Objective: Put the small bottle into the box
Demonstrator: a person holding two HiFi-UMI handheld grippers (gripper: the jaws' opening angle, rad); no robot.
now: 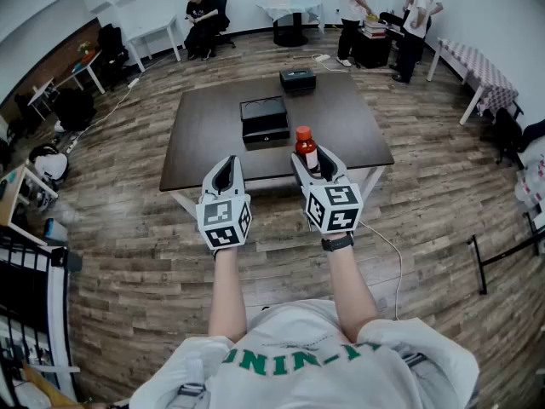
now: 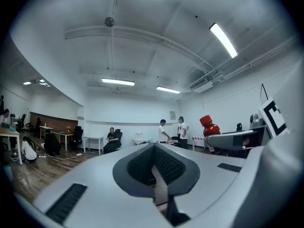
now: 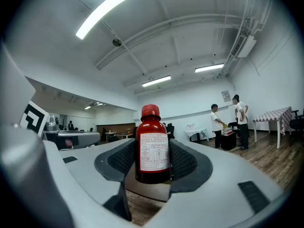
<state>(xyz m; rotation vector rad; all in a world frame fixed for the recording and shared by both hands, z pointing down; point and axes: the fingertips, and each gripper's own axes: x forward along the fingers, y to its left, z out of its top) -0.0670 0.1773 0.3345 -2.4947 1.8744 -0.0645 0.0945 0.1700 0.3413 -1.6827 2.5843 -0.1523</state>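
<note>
**Grip.** Grasping small bottle (image 3: 153,144) in right gripper (image 1: 313,158). Pads clamped on the labelled body; red cap and shoulder clear above them; upright. Found left gripper (image 1: 226,169) clenched on nothing, jaws pressed together.

**Position.** Holding bottle in the air, nearer the person than the black box (image 1: 265,119) and a little to its right. Not yet above the box. Left gripper also on the near side of the box, slightly to its left, well apart from it. Height of bottle over the box hard to read from head view.

**Step (judgement).** Carrying toward the box; placing not begun.

**Risks, judged from this moment:**
- Slipping or swivelling between the pads. Round, smooth-looking body, so probably narrow contact on each side; likely to tip under a quick swing toward the box.
- Catching the bottle's base on the near wall of the box if brought in too low. Cannot tell how deep the box is, nor whether it is fully open on top.
- Letting go too high: likely to land tilted, then topple or bounce out.
- Shoving the box across the table (image 1: 204,135) on contact. No brace on it at present.
- Picking the wrong target: second black box (image 1: 297,79) beyond the first. Taking the nearer one as meant; unconfirmed.
- Snagging the white cable (image 1: 385,244) beside the right forearm during the reach.
</note>
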